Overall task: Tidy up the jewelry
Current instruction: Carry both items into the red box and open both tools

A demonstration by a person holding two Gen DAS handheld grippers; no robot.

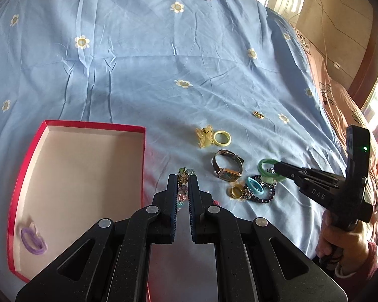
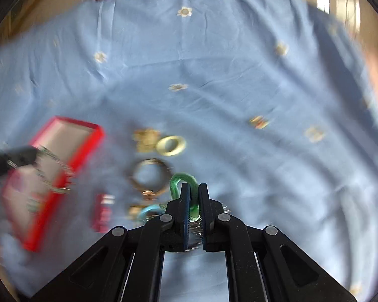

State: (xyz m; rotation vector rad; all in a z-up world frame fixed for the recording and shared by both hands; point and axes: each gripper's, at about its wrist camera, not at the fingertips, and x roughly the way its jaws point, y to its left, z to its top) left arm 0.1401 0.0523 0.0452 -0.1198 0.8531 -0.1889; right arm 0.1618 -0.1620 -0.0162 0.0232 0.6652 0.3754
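Left gripper [image 1: 183, 183] is pinching a chunky glass-bead bracelet [image 1: 182, 190], hanging just right of the red cardboard box [image 1: 93, 127]. It's floppy, so it could be slipping out or snagging the box rim. Right gripper [image 2: 194, 193] is clamping a fuzzy green hair tie [image 2: 181, 178] over the jewelry pile, and it might be dragging the dark bead bracelet [image 1: 267, 196] along. Everything's sitting on wrinkly blue bedsheet [image 1: 163, 63].

Left gripper [image 1: 183, 180]: black linkage arms, round grey pivot pins, blue ribbed pads. Right gripper [image 1: 277, 170]: black, "DAS" lettering, green indicator light. Hand [image 1: 345, 244]: dark red knit sleeve.
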